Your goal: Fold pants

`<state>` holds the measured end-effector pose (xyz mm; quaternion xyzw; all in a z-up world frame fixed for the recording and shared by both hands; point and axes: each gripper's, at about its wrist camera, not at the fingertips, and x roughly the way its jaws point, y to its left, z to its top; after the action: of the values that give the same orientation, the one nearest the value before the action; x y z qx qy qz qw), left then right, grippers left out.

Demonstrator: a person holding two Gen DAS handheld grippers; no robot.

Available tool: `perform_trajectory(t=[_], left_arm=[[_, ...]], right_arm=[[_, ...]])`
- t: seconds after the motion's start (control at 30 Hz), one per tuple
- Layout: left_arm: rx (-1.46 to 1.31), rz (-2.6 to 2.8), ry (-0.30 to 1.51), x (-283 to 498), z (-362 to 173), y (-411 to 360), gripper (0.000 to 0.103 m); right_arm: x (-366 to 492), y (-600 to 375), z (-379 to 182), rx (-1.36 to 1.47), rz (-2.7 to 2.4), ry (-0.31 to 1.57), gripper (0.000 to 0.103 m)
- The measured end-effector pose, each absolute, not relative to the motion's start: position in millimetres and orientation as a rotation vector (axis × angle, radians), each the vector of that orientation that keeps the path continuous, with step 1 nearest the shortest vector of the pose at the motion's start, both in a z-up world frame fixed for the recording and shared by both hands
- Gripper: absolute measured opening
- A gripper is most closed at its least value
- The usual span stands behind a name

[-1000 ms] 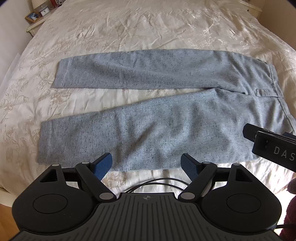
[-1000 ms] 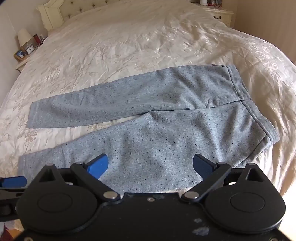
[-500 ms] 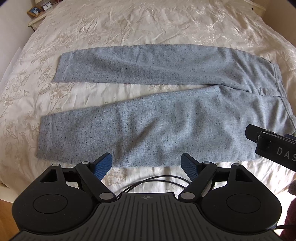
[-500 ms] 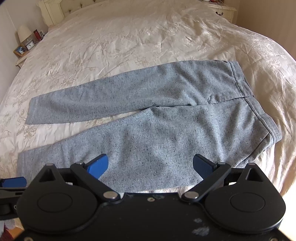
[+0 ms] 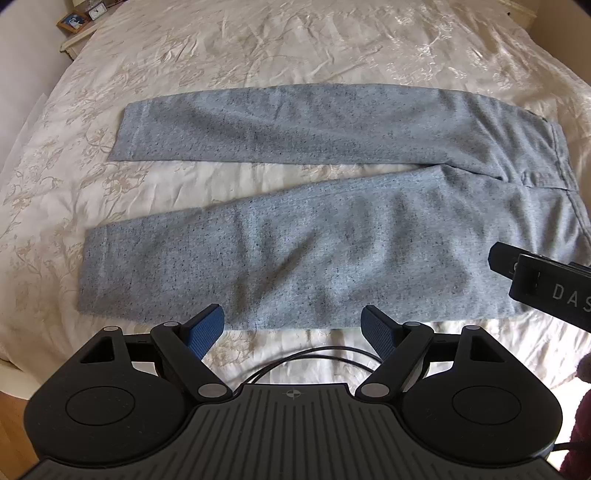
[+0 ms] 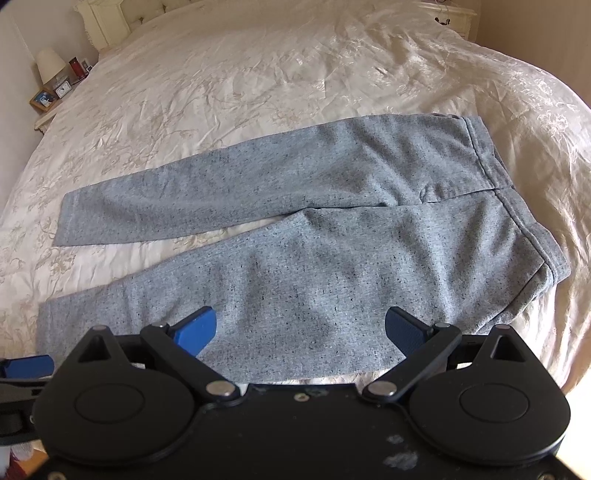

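Observation:
Grey speckled pants (image 5: pixel 314 236) lie flat on the bed, legs spread apart toward the left, waistband at the right. They also show in the right wrist view (image 6: pixel 314 229). My left gripper (image 5: pixel 293 326) is open and empty, hovering over the near edge of the near leg. My right gripper (image 6: pixel 301 330) is open and empty, above the near leg's thigh part. The right gripper's black body (image 5: pixel 543 284) shows at the right edge of the left wrist view.
The bed has a cream embroidered cover (image 5: pixel 295 48). A bedside table with a lamp, clock and photo frame (image 6: pixel 55 88) stands at the far left. A white headboard (image 6: pixel 107 22) is at the back. A black cable (image 5: pixel 314 354) runs below the left gripper.
Both grippers have moved forward and a little lower over the pants, so the pants sit nearer in both views. Both grippers stay open.

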<state>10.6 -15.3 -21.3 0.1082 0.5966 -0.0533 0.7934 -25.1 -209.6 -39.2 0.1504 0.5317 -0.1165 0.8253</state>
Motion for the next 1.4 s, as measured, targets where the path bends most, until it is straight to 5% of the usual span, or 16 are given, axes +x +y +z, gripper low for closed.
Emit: perform_trajectory(t=[0.57,0.83,1.1,1.4], left_arm=[[0.178,-0.06,1.338,21.9,-22.1,-12.2,0.08],[0.18,-0.03,1.284,49.7,-2.8,-5.8,0.069],[0.146,-0.036,1.22,109.9,6.0,19.4,0.063],[0.086,-0.026,1.21,196.8,-23.1,47.2,0.062]], right_arm=[[-9.2,-220.8,-50.1,0.342,-0.202,1.153,0.103],[15.9,-220.8,-46.9,0.319,-0.114,1.111,0.103],[77.7,-213.1,-39.3,0.231,0.036,1.005,0.087],[176.8,-201.4,-67.4,0.036,0.295,0.963,0.084]])
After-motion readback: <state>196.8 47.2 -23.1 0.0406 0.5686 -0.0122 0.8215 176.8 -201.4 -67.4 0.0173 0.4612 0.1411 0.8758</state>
